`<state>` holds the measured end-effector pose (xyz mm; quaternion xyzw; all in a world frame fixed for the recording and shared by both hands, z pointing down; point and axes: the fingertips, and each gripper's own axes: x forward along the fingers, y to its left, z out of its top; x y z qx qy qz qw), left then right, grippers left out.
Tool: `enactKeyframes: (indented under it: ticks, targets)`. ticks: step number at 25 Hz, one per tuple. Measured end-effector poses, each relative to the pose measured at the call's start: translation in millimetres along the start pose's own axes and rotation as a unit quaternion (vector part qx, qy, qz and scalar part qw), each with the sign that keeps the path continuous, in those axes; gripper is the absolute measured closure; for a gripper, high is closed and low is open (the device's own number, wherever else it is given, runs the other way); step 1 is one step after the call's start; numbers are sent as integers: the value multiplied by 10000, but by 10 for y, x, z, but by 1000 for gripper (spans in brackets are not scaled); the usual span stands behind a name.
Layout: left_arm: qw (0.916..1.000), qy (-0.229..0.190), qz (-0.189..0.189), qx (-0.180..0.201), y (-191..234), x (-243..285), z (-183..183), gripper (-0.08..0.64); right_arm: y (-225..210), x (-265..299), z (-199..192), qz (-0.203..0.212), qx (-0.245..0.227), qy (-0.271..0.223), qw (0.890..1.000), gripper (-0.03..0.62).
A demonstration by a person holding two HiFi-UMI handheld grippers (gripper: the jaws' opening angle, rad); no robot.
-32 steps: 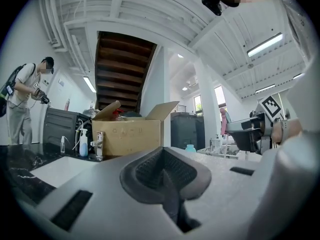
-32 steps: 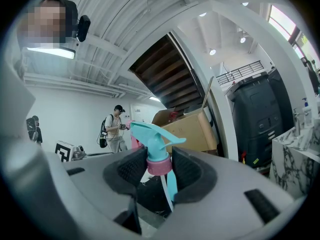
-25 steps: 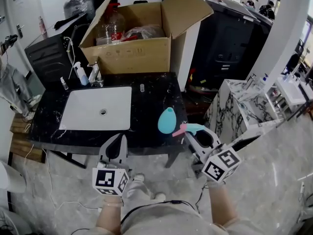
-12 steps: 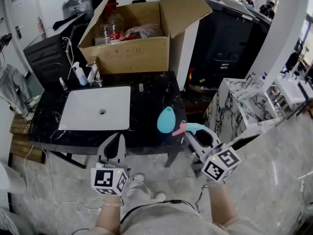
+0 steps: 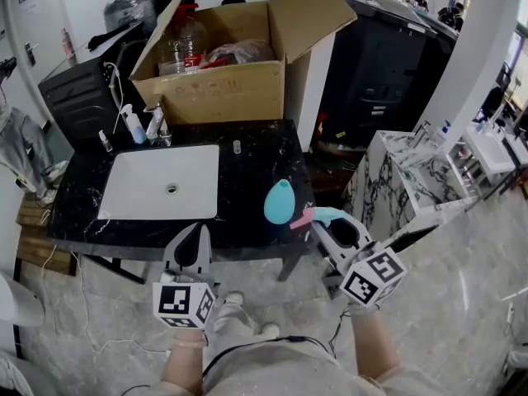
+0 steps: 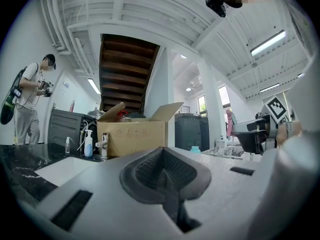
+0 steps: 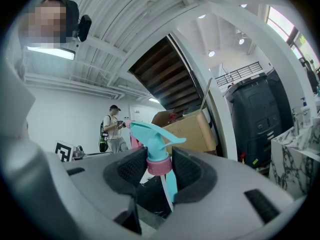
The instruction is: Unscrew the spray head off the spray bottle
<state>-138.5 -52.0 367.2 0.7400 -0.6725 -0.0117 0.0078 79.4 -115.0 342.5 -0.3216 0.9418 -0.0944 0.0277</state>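
The teal bottle body [image 5: 280, 202], with its head off, stands near the front right corner of the black counter [image 5: 256, 151]; its top shows far off as a teal bottle [image 6: 195, 149] in the left gripper view. My right gripper [image 5: 318, 220] is just right of it, shut on the teal spray head [image 7: 150, 134] at its pink collar [image 7: 159, 166]. The dip tube hangs below the collar between the jaws of the right gripper [image 7: 160, 170]. My left gripper [image 5: 197, 236] hovers at the counter's front edge, shut and empty; its pads meet in the left gripper [image 6: 165, 178] view.
A white sink basin [image 5: 161, 182] is set in the counter's left half, with a faucet and small bottles [image 5: 133, 123] behind it. An open cardboard box [image 5: 223, 89] stands at the back. A marble-topped table [image 5: 400, 180] is to the right. A person [image 6: 27, 101] stands far left.
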Motion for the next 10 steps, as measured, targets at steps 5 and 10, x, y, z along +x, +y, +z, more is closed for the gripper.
enactKeyframes:
  ticks: [5,10]
  targets:
    - [10000,-22,-18,9,-35,19,-2,555,-29,-25,5,-15,11,-19,10000,434]
    - [10000,-19,-26,20,-56,27,11,555,-48,-44,18,-23,19,-34,10000,434]
